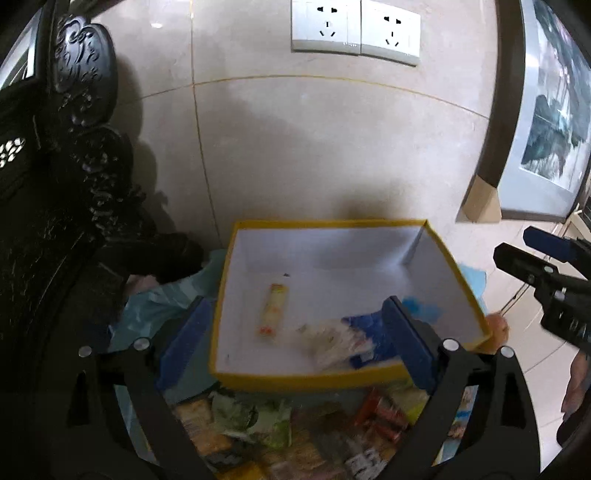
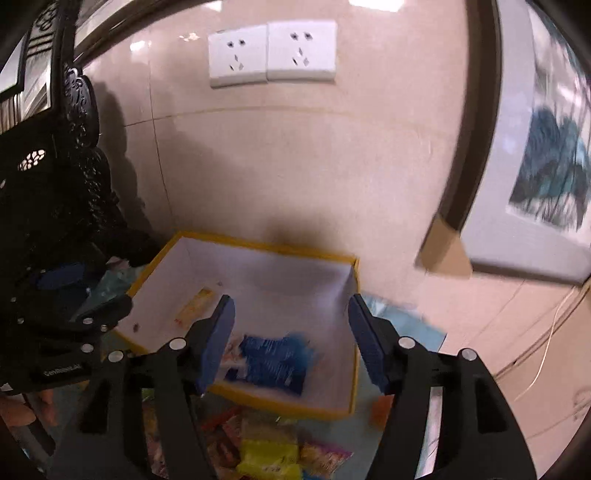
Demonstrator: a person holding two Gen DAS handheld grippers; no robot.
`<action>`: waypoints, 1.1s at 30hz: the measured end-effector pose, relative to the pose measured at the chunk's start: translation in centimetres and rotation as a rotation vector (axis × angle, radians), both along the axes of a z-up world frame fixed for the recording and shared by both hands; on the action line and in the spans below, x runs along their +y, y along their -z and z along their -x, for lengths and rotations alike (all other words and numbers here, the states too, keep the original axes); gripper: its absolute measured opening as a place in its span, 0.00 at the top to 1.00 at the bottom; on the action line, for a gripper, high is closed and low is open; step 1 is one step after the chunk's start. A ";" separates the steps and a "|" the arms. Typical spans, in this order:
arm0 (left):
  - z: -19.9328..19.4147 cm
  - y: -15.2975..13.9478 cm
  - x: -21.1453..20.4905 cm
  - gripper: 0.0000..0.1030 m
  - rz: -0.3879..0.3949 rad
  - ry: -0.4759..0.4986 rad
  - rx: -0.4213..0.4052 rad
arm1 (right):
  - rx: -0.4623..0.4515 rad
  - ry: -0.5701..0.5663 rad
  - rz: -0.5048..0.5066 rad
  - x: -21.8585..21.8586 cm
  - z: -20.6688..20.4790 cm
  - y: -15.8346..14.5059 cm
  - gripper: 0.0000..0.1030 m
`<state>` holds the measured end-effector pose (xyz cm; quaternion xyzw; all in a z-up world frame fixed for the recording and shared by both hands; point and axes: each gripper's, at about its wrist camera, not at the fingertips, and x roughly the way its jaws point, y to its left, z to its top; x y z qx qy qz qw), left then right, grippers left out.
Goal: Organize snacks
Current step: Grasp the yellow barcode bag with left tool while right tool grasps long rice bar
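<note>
A glossy beige tiled wall [image 1: 314,147] with two white sockets [image 1: 354,31] rises behind a table draped in thin crinkled blue plastic sheet [image 1: 159,299], a carved black chair [image 1: 74,147] at its left edge. At the table's back edge sits a shallow rectangular cardboard box [image 1: 436,266], yellow outside and white inside, holding a slim orange-and-cream stick pack [image 1: 273,308], a blurred blue packet [image 2: 273,363] and a pale packet [image 1: 332,345]. Crinkly loose snacks [image 1: 295,428] crowd the front edge, while the left gripper [image 1: 295,343] and right gripper [image 2: 291,339] hang over the box, jaws apart, holding nothing.
</note>
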<state>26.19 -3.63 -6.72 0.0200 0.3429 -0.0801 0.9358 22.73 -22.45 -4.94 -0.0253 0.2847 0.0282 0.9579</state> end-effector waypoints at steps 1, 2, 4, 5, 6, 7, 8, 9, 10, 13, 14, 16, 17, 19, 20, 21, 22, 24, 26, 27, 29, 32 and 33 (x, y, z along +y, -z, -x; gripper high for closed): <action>0.7 0.3 0.6 0.08 0.007 -0.003 0.004 | 0.010 -0.001 -0.015 -0.1 0.4 0.3 0.38; 1.2 0.5 1.0 0.08 0.008 -0.010 0.006 | 0.027 -0.002 -0.033 -0.2 1.0 0.9 0.38; 2.5 1.7 1.9 0.07 0.020 -0.014 0.034 | 0.070 0.003 -0.053 0.0 2.2 2.2 0.38; 3.0 2.4 2.1 0.07 0.019 -0.012 0.051 | 0.086 0.003 -0.069 0.0 2.6 2.8 0.38; 3.7 3.3 2.4 0.07 0.011 -0.016 0.066 | 0.119 0.003 -0.096 0.0 3.7 4.1 0.38; 4.5 4.1 2.7 0.07 -0.003 -0.017 0.079 | 0.146 0.007 -0.110 0.0 4.5 5.3 0.38; 5.6 5.3 3.2 0.07 -0.012 -0.024 0.090 | 0.168 0.012 -0.114 0.1 5.2 6.3 0.38; 6.4 6.2 3.7 0.07 -0.013 -0.033 0.101 | 0.201 0.023 -0.115 0.3 6.3 7.9 0.38; 7.4 7.5 4.5 0.07 -0.009 -0.050 0.121 | 0.222 0.030 -0.121 0.3 7.0 9.0 0.38; 9.4 10.5 6.5 0.07 -0.003 -0.096 0.171 | 0.292 0.053 -0.139 0.6 9.1 12.6 0.38; 9.8 11.3 7.0 0.07 -0.006 -0.109 0.184 | 0.312 0.062 -0.146 0.6 9.6 13.6 0.38; 10.9 13.0 8.3 0.07 -0.011 -0.144 0.208 | 0.348 0.090 -0.165 0.6 10.5 15.6 0.38; 11.4 13.6 8.7 0.07 -0.008 -0.150 0.218 | 0.357 0.098 -0.170 0.6 10.6 16.1 0.38; 11.6 14.9 9.1 0.07 -0.021 -0.148 0.252 | 0.377 0.106 -0.179 0.9 10.8 17.2 0.38; 11.8 15.1 9.1 0.07 -0.030 -0.145 0.254 | 0.379 0.105 -0.175 1.1 10.6 17.3 0.38; 11.8 15.4 8.9 0.07 -0.034 -0.142 0.251 | 0.375 0.102 -0.173 1.4 10.5 17.3 0.38; 11.7 15.4 8.8 0.07 -0.029 -0.141 0.248 | 0.373 0.100 -0.171 1.6 10.4 17.3 0.38; 11.1 16.0 8.6 0.07 -0.014 -0.147 0.262 | 0.380 0.101 -0.158 2.2 9.7 17.5 0.38; 10.0 17.2 8.3 0.07 -0.029 -0.168 0.297 | 0.398 0.106 -0.152 2.4 9.6 18.0 0.38; 9.6 17.7 8.3 0.07 -0.022 -0.180 0.302 | 0.408 0.112 -0.149 2.6 9.1 18.4 0.38; 8.9 18.4 8.6 0.05 -0.017 -0.212 0.305 | 0.434 0.118 -0.134 3.3 8.1 19.6 0.38; 7.9 18.9 8.1 0.09 -0.033 -0.197 0.302 | 0.450 0.107 -0.141 3.6 7.2 20.8 0.38; 7.8 18.9 7.8 0.15 -0.052 -0.170 0.299 | 0.460 0.083 -0.157 3.5 6.9 20.9 0.41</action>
